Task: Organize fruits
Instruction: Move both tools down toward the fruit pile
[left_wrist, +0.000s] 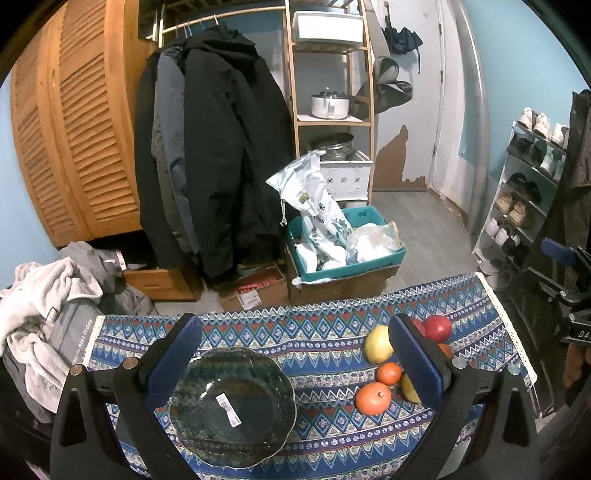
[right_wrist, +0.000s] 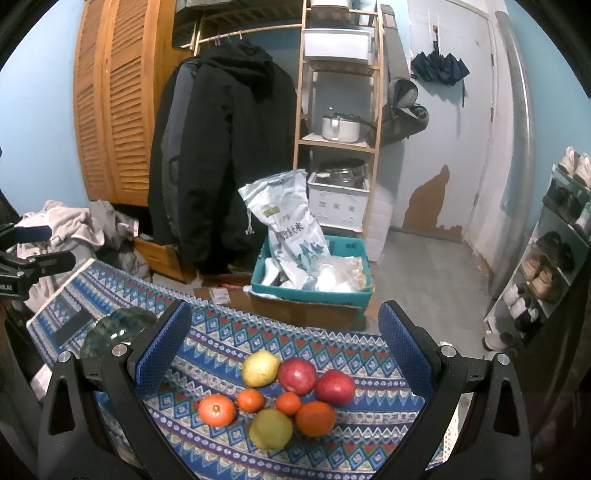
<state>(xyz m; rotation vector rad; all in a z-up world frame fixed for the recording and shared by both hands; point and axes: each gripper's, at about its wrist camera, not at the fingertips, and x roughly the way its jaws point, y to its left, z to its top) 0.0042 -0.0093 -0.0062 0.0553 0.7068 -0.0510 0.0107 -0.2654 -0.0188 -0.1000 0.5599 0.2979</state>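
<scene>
A dark glass bowl (left_wrist: 232, 408) sits empty on the patterned tablecloth (left_wrist: 321, 325), between the fingers of my open left gripper (left_wrist: 295, 373). To its right lie fruits: a yellow pear (left_wrist: 377, 344), a red apple (left_wrist: 438, 328) and oranges (left_wrist: 373, 398). In the right wrist view my right gripper (right_wrist: 284, 369) is open above the fruit cluster: two red apples (right_wrist: 296, 376), two yellow pears (right_wrist: 260, 368), several oranges (right_wrist: 217, 410). The bowl (right_wrist: 118, 326) shows at the left, partly behind the left finger.
Beyond the table's far edge stand a teal crate (right_wrist: 314, 291) with a rice bag (right_wrist: 291, 225) on cardboard boxes, hanging dark coats (left_wrist: 221, 147) and a wooden shelf (left_wrist: 332, 92). A shoe rack (left_wrist: 524, 192) is at the right, piled clothes (left_wrist: 48, 295) at the left.
</scene>
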